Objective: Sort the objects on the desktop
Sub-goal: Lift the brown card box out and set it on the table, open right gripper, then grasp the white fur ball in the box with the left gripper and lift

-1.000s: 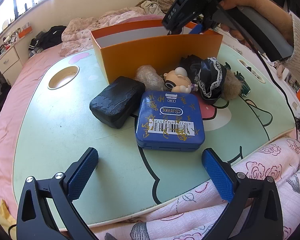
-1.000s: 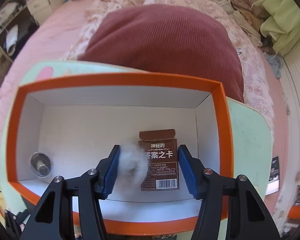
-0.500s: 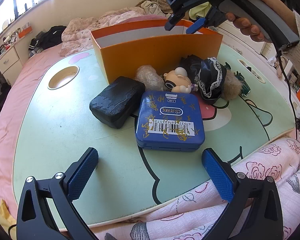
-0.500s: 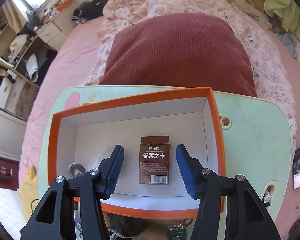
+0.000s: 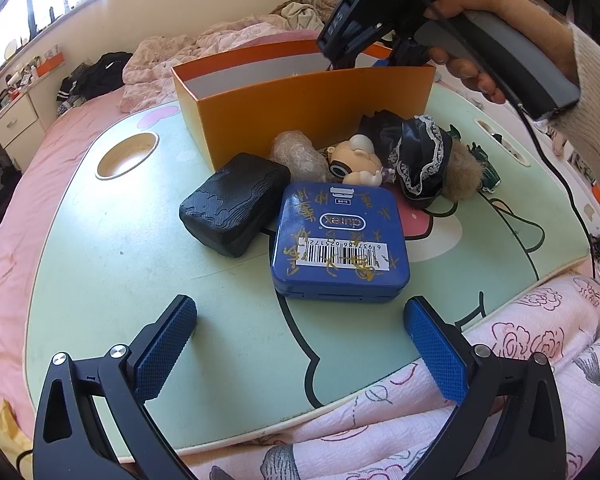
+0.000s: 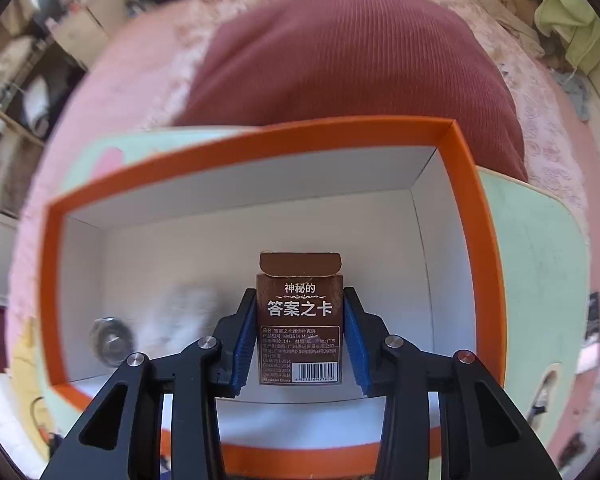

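My left gripper (image 5: pixel 300 344) hangs low at 6 o'clock over the pale green table (image 5: pixel 100 272), its ribbed blue fingers wide apart and holding nothing. Just past them lies the blue tin (image 5: pixel 340 246), flat, glossy metal with rounded corners and a barcode sticker. At 10 o'clock from it sits the black case (image 5: pixel 234 208), matte with a wavy relief, touching the tin. Behind are a crinkled plastic wad (image 5: pixel 298 152), a smooth doll head (image 5: pixel 358 156), black lace cloth (image 5: pixel 418 152) and a fur tuft (image 5: pixel 462 174); all are unsorted, so I judge most of the work remains.

Farther at 12 o'clock stands the orange box (image 6: pixel 472 216), stiff cardboard, white inside. My right gripper (image 6: pixel 300 340) is down in it with its fingers against both sides of the brown card pack (image 6: pixel 300 320). A blurred white fluffy thing (image 6: pixel 180 320) and a metal round piece (image 6: pixel 110 338) already lie inside.
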Demonstrator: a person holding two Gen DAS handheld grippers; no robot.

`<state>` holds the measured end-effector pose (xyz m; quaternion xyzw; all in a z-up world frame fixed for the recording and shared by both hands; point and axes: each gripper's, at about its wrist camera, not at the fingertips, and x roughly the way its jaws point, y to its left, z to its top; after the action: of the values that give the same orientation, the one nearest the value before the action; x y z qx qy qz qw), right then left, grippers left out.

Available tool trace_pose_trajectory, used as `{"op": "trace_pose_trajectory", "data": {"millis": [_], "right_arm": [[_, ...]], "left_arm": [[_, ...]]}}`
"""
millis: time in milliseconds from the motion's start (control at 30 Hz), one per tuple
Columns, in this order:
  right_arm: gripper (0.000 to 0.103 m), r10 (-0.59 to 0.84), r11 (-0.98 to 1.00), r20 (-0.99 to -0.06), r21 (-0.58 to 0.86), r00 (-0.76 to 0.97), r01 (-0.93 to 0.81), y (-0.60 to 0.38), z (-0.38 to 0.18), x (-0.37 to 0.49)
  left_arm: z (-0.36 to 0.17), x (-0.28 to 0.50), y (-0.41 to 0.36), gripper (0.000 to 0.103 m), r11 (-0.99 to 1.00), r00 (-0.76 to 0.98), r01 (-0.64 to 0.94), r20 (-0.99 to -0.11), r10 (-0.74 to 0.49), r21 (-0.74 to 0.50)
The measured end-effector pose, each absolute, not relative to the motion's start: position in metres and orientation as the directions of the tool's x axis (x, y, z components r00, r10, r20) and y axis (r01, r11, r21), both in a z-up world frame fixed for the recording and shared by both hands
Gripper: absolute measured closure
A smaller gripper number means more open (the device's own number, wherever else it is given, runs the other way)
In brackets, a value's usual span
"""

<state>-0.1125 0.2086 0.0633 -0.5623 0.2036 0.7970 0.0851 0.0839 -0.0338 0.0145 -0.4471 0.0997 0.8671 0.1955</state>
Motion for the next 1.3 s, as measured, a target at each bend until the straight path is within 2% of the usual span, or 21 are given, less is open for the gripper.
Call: {"op": "trace_pose_trajectory", "data": {"millis": [67, 200, 400, 633, 767, 867, 900, 1000, 1100, 1300], "right_arm": [[0.064, -0.174, -0.876, -0.882, 0.341, -0.438, -0.339, 0.21, 0.077, -0.099], [0.064, -0.245, -0.837, -0.778, 0.471, -0.578, -0.279, 0.207, 0.11, -0.058], [0.064, -0.291, -0.818, -0.699, 0.536, -0.654, -0.209, 0.193, 0.133, -0.007], [0.064, -0.293, -0.786, -0.604, 0.593, -0.741, -0.172, 0.189, 0.134, 0.044], [0.063, -0.363, -0.792, -0.64, 0.595, -0.678, -0.137, 0.171, 0.116, 0.053], [0.063, -0.32, -0.822, -0.706, 0.538, -0.631, -0.186, 0.167, 0.095, 0.049], [0.06, -0.316, -0.815, -0.709, 0.543, -0.631, -0.202, 0.171, 0.091, 0.046], [0.037, -0.284, -0.77, -0.663, 0.589, -0.693, -0.247, 0.193, 0.088, 0.047], [0.034, -0.161, -0.775, -0.627, 0.559, -0.762, -0.296, 0.212, 0.094, 0.058], [0.033, -0.19, -0.741, -0.579, 0.614, -0.793, -0.271, 0.219, 0.086, 0.086]], "left_arm": [[0.014, 0.084, -0.034, 0.0, -0.904, -0.524, -0.428, -0.814, 0.25, -0.002], [0.014, 0.084, -0.034, 0.0, -0.904, -0.524, -0.428, -0.814, 0.25, -0.002], [0.014, 0.084, -0.034, 0.0, -0.904, -0.524, -0.428, -0.814, 0.25, -0.002], [0.014, 0.085, -0.035, 0.0, -0.903, -0.524, -0.429, -0.814, 0.253, -0.004], [0.014, 0.085, -0.036, 0.0, -0.903, -0.524, -0.43, -0.814, 0.253, -0.004], [0.014, 0.085, -0.035, 0.0, -0.903, -0.523, -0.43, -0.814, 0.253, -0.004], [0.014, 0.085, -0.036, 0.0, -0.903, -0.524, -0.43, -0.813, 0.253, -0.004], [0.014, 0.085, -0.036, 0.0, -0.903, -0.524, -0.43, -0.813, 0.253, -0.004], [0.014, 0.086, -0.037, 0.0, -0.903, -0.526, -0.429, -0.812, 0.253, -0.003], [0.02, 0.086, -0.045, 0.0, -0.913, -0.543, -0.406, -0.794, 0.275, -0.039]]}}
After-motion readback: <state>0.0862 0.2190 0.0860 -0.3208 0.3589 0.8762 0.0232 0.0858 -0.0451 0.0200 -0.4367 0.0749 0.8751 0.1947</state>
